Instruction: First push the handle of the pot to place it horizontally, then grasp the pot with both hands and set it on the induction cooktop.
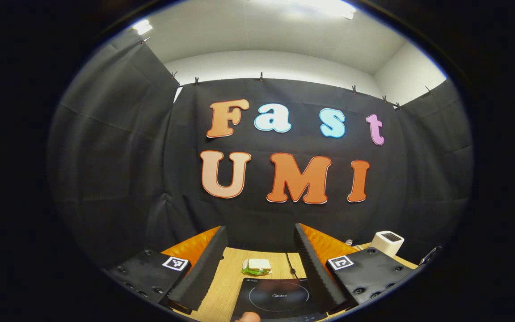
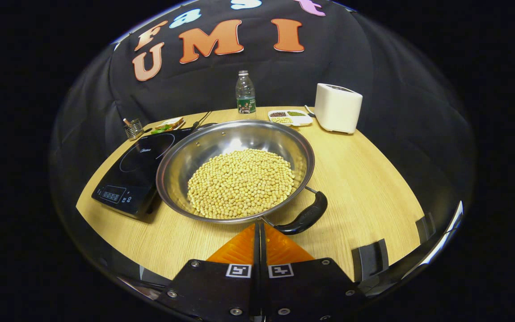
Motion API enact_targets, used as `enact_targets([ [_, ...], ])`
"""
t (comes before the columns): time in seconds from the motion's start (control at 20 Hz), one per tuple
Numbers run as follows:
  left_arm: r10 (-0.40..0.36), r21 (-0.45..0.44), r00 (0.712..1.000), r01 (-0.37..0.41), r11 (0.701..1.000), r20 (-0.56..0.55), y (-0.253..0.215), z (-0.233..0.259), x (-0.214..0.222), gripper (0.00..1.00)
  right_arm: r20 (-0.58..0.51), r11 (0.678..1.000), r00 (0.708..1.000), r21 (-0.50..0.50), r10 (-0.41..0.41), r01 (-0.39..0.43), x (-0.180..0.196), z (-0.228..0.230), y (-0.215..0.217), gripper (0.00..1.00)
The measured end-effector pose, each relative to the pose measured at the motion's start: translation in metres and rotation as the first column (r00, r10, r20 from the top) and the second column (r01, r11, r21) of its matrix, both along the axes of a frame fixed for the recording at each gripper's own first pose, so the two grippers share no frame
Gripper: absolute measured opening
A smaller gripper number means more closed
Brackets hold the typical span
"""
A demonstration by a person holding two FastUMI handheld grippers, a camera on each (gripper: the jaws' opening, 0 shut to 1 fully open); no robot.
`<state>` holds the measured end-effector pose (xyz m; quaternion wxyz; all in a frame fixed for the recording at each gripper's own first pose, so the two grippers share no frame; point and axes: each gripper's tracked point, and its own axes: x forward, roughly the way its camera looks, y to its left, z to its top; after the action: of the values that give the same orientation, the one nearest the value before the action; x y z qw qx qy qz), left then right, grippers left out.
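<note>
A steel pot (image 2: 221, 143) full of yellow soybeans (image 2: 241, 181) sits on the wooden table (image 2: 365, 179), its left rim over the edge of the black induction cooktop (image 2: 137, 172). Its black handle (image 2: 304, 217) points toward the near right. My right gripper (image 2: 260, 226) is shut, empty, with its tips just short of the pot's near rim and left of the handle. My left gripper (image 1: 259, 246) is open, raised and facing the booth wall, with the cooktop (image 1: 277, 297) low between its fingers.
A white toaster (image 2: 338, 107), a water bottle (image 2: 245, 93) and a divided tray of beans (image 2: 289, 116) stand at the table's far side. A sandwich plate (image 2: 168, 125) and a small metal holder (image 2: 133, 129) lie behind the cooktop. A fingertip (image 1: 248, 316) shows at the left gripper view's bottom.
</note>
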<state>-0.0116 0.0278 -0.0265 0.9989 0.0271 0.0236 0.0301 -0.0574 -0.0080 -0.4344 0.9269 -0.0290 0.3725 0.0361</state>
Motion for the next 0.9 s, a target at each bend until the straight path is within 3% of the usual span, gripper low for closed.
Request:
enact_targets([
  [0.9, 0.009, 0.023, 1.000, -0.009, 1.000, 0.016, 0.001, 0.003, 0.003, 0.97, -0.006, 0.995, 0.995, 0.007, -0.103, 0.103, 0.033, 0.001, -0.039, 0.00],
])
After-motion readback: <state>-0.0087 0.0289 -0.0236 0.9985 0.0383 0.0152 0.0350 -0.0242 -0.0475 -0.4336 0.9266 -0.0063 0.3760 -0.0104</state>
